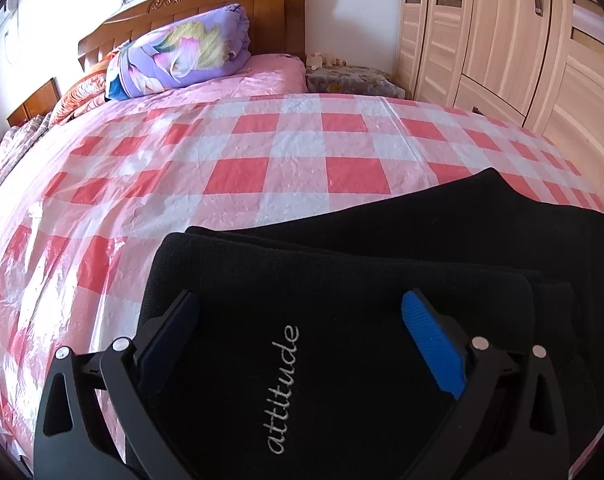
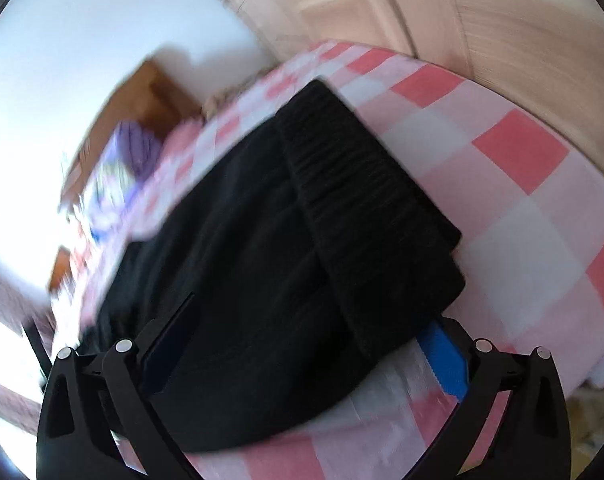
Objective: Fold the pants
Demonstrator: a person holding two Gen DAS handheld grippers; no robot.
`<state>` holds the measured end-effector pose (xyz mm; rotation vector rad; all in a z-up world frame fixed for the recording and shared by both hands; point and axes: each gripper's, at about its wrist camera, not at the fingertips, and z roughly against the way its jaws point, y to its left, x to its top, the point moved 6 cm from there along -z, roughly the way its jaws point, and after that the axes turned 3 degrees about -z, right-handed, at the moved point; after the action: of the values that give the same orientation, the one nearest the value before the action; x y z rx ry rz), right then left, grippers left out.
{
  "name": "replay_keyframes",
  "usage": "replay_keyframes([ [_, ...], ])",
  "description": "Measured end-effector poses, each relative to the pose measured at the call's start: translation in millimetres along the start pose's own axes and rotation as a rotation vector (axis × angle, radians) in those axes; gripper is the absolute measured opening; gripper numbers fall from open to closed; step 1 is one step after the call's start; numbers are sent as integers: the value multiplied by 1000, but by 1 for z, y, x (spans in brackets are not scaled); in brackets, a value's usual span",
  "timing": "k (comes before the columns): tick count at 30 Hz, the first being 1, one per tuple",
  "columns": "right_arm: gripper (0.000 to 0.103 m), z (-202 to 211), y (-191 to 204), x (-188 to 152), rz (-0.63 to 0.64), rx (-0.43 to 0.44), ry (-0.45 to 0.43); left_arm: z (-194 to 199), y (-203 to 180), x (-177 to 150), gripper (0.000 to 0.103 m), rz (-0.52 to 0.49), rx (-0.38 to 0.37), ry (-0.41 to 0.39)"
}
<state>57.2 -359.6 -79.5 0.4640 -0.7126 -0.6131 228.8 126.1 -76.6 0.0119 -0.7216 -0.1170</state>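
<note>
Black pants (image 1: 342, 272) lie folded in layers on the bed's pink-and-red checked plastic cover (image 1: 262, 152), with white "attitude" stitching (image 1: 284, 388) on the top layer. My left gripper (image 1: 300, 298) is open just above that layer, one finger on each side of the stitching, gripping nothing. The right wrist view is motion-blurred. There the pants (image 2: 242, 240) show their ribbed waistband (image 2: 366, 200) lying towards the bed's right side. My right gripper (image 2: 314, 312) is open over the near end of the pants, and its blue pad (image 2: 442, 360) sits beside the waistband's corner.
A rolled purple floral quilt (image 1: 182, 52) rests against the wooden headboard (image 1: 206, 4) at the far end. A light wood wardrobe (image 1: 502, 40) stands along the bed's right side, with a small covered nightstand (image 1: 346, 78) beside it. The cover lies bare beyond and left of the pants.
</note>
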Motion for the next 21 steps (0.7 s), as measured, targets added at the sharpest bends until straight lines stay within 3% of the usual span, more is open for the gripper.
replay_keyframes([
  [2,85,-1,-2,4,-34,2,-34,1,-2,0,102,-11,10,-3],
  [3,61,0,-5,5,-40,-22,-53,1,-2,0,102,-15,13,-3],
  [4,50,0,-11,3,-58,-29,-69,1,-2,0,102,-16,15,-3],
  [7,43,6,-22,-2,-126,72,-95,0,-2,0,102,-14,15,-3],
  [10,39,10,-25,-2,-140,112,-117,0,-3,0,102,-19,22,0],
  [18,35,27,-8,-2,-92,165,-187,-3,-6,0,102,-47,59,20],
  [21,35,33,0,-4,-35,147,-211,4,-12,7,101,-82,134,23],
])
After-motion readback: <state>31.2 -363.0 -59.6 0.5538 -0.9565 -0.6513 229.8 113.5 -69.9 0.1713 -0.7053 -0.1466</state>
